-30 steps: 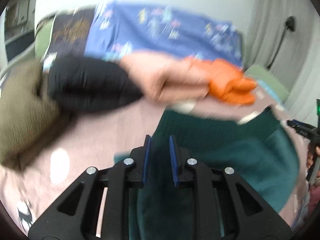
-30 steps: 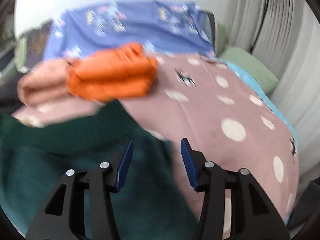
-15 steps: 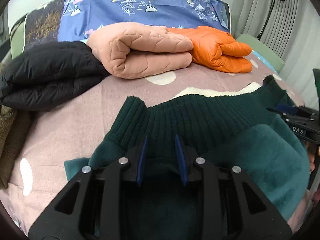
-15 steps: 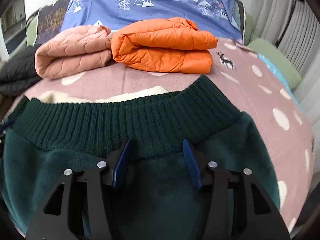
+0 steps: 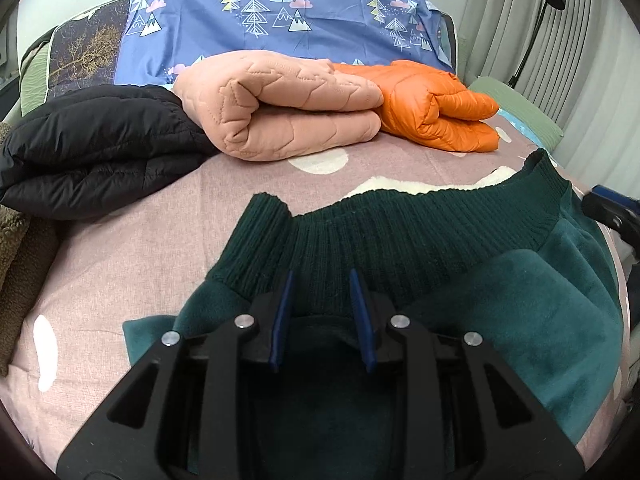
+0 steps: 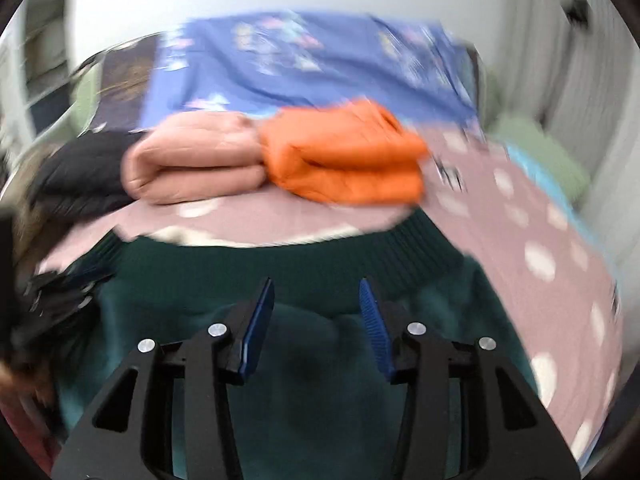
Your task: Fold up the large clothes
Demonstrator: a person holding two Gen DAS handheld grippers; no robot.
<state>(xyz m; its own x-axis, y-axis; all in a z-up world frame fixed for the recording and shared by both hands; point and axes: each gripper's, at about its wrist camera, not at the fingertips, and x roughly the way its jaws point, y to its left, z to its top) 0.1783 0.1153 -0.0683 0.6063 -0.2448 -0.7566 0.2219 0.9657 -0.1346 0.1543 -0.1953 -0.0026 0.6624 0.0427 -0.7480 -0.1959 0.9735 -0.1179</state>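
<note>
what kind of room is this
Most likely a bedroom: a bed with a pink dotted cover, a blue tree-print pillowcase at its head, and pale pleated curtains beside it.

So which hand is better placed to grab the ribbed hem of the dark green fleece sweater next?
Left, probably. The left gripper sits with its open jaws right at the dark green fleece sweater's ribbed hem in a sharp, steady view. The right gripper also hangs near the hem, but its view is motion-blurred.
</note>
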